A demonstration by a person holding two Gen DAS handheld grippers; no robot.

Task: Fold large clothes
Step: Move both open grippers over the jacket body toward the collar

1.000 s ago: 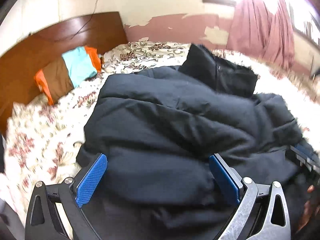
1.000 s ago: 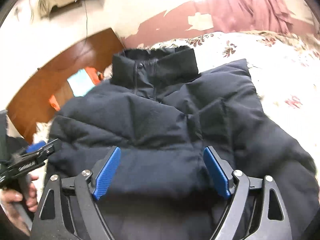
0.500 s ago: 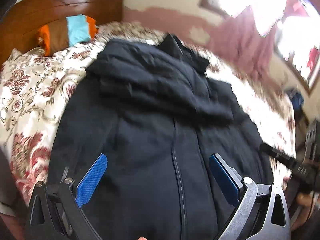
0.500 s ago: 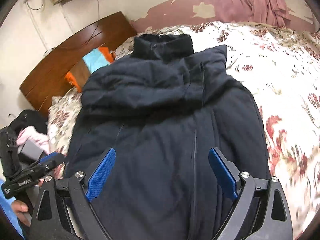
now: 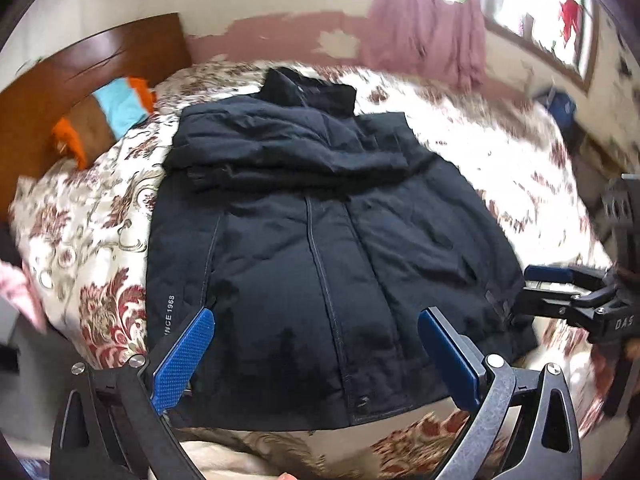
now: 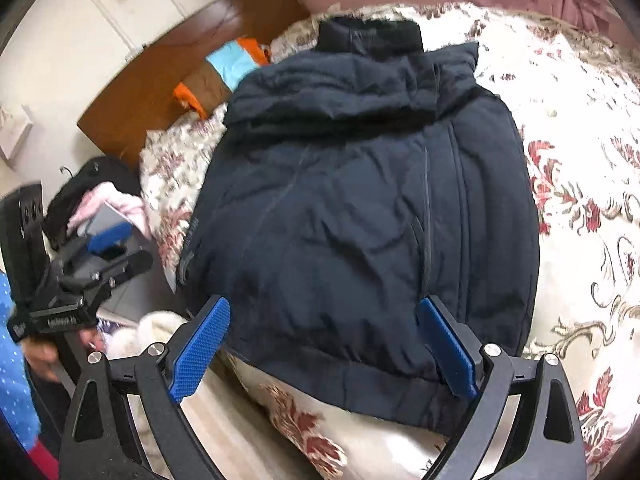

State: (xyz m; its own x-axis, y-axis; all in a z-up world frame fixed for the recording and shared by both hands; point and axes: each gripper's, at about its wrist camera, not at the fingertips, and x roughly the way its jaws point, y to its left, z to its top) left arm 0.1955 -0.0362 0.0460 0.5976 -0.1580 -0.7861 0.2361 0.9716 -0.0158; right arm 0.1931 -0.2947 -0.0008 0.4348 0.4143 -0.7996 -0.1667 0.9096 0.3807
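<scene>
A dark navy puffer jacket lies front-up on the floral bedspread, sleeves folded across its chest and collar toward the wooden headboard. The left tool and right tool both hover spread wide above its hem, gripping nothing.

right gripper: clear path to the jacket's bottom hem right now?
Probably yes. The right gripper is open, holding nothing, with the dark jacket's hem lying flat on the floral bedspread just ahead, uncovered.

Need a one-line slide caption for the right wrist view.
Right gripper open above the hem of a dark jacket lying sleeves-folded on a floral bedspread, left gripper open alongside.
</scene>
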